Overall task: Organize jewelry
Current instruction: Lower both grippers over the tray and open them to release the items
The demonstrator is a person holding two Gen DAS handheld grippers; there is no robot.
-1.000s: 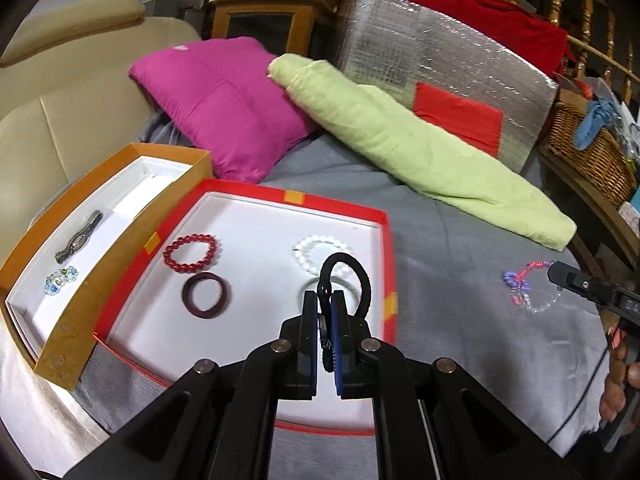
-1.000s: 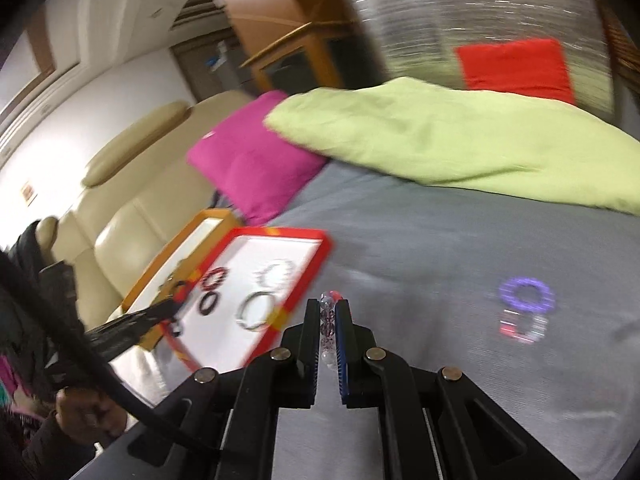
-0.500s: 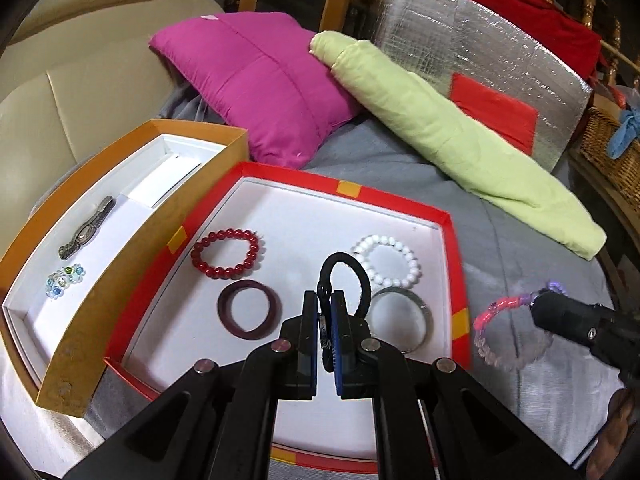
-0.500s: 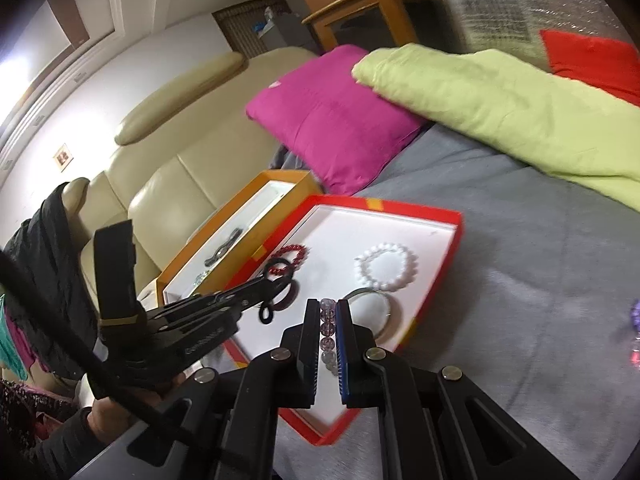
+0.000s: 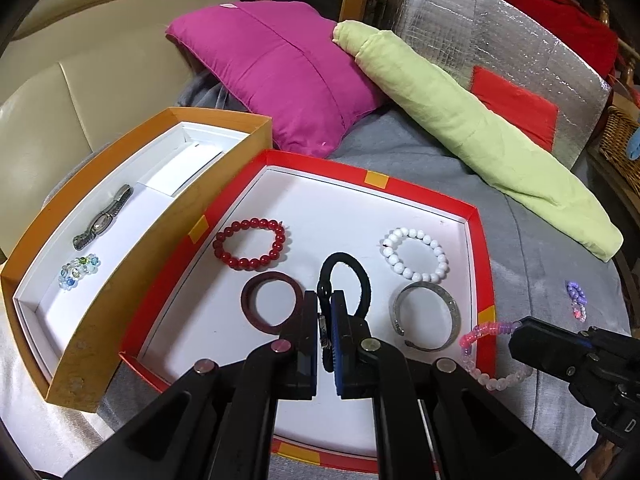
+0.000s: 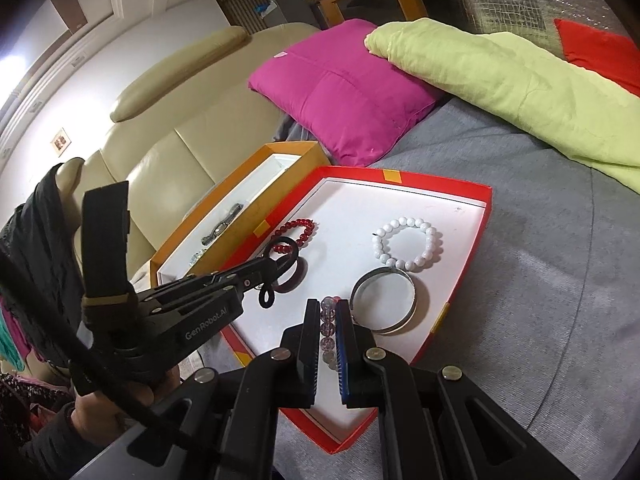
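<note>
My left gripper is shut on a black cord loop and holds it over the middle of the red tray. On the tray's white floor lie a red bead bracelet, a dark maroon bangle, a white bead bracelet and a silver bangle. My right gripper is shut on a pink and clear bead bracelet, which hangs at the tray's near right rim beside the silver bangle. The left gripper shows in the right wrist view too.
An orange box left of the tray holds a watch and a glass bead bracelet. A purple bead piece lies on the grey cloth to the right. A magenta cushion and a green blanket lie behind.
Both grippers have come in over the red tray. The right one carried its bead bracelet from the grey cloth to the tray's right rim. Both grips stayed shut.
</note>
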